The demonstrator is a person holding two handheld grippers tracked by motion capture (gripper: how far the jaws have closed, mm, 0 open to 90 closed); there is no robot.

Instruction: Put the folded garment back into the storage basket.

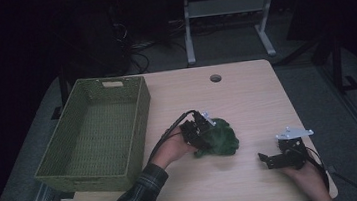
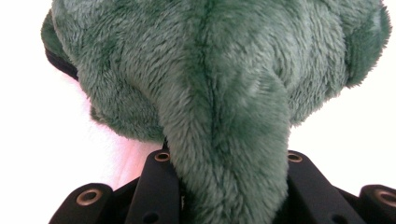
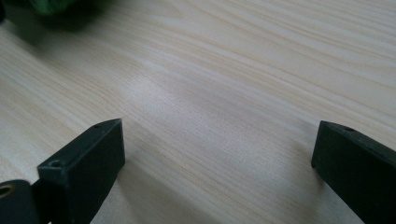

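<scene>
Woven green basket [image 1: 97,134] is sitting at the left of the bench [image 1: 246,98], open side up and nothing in it, long side running away from the person. It is likely waiting as the drop-off, since it lies close beside the working hand.

Just right of the basket, the left gripper [image 1: 208,127] is reaching in from the person's sleeve and bearing on a green plush toy [image 1: 218,139] lying near the middle of the bench. In the left gripper view the jaws are pinching a fold of the toy's fur [image 2: 224,140] between them: clamped on the plush, the soft pile bulging over both black jaws. A grip on a loose fold looks chosen because the toy is too bulky and soft to span whole. The toy is resting on the bench, not yet lifted.

Farther right, well apart from the toy, the right gripper [image 1: 268,160] is lying low near the bench's front edge. Its jaws are standing wide apart [image 3: 215,154] over bare wood, holding nothing; it seems to be idling clear of the left hand's work.
</scene>
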